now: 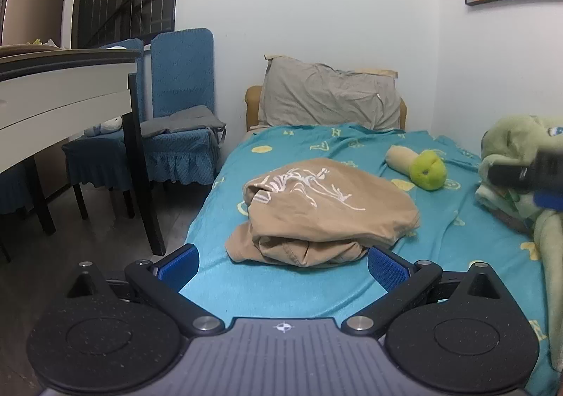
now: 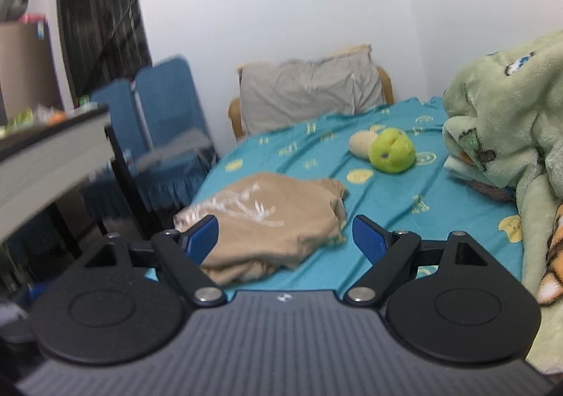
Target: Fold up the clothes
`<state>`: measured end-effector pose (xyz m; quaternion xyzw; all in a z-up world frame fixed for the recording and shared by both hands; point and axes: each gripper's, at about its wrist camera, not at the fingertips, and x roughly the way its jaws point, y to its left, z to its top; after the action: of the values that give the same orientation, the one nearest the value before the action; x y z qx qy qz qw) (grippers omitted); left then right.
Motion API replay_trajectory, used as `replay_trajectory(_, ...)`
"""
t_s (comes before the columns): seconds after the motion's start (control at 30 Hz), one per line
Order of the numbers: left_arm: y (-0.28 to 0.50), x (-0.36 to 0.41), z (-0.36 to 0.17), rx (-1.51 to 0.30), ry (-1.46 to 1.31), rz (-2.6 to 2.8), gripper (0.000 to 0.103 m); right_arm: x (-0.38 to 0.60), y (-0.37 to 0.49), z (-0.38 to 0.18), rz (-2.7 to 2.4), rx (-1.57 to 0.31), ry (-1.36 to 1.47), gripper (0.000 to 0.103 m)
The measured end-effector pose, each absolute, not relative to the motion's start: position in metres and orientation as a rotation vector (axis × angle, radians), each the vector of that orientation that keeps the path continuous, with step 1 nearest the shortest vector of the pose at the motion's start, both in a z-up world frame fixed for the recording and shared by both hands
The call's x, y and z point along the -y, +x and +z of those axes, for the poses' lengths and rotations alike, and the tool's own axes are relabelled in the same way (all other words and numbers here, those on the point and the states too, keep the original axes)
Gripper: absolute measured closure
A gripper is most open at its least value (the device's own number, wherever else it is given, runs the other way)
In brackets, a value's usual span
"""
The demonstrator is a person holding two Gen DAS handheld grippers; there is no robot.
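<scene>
A tan garment (image 1: pixel 323 213) with a white skeleton print lies folded in a loose bundle on the teal bedsheet (image 1: pixel 457 230). My left gripper (image 1: pixel 281 266) is open and empty, just in front of the bundle's near edge. In the right wrist view the same garment (image 2: pixel 271 223) lies ahead and left. My right gripper (image 2: pixel 286 237) is open and empty, above the garment's near side. The right gripper also shows blurred at the right edge of the left wrist view (image 1: pixel 527 178).
A grey pillow (image 1: pixel 327 100) leans at the bed head. A green and beige plush toy (image 1: pixel 422 167) lies on the sheet. A green fleece blanket (image 2: pixel 510 135) is piled at the right. A table (image 1: pixel 52 90) and blue chairs (image 1: pixel 179 114) stand left of the bed.
</scene>
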<state>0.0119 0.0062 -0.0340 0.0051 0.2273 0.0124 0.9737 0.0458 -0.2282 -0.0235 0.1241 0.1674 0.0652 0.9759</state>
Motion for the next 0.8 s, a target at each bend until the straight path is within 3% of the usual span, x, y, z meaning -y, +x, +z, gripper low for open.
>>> replay_trajectory(0.33,0.030,0.002,-0.050,-0.511,0.043,0.010,0.000,0.233,0.044,-0.017,0.101,-0.319,0.282,0.018)
replay_trajectory(0.6,0.097,0.013,-0.081,-0.640,0.086,-0.018,0.003,0.217,0.085,0.006,0.051,-0.456,0.185,0.018)
replay_trajectory(0.8,0.158,0.020,-0.112,-0.674,0.126,-0.077,0.009,0.247,0.104,-0.021,0.041,-0.475,0.351,0.018)
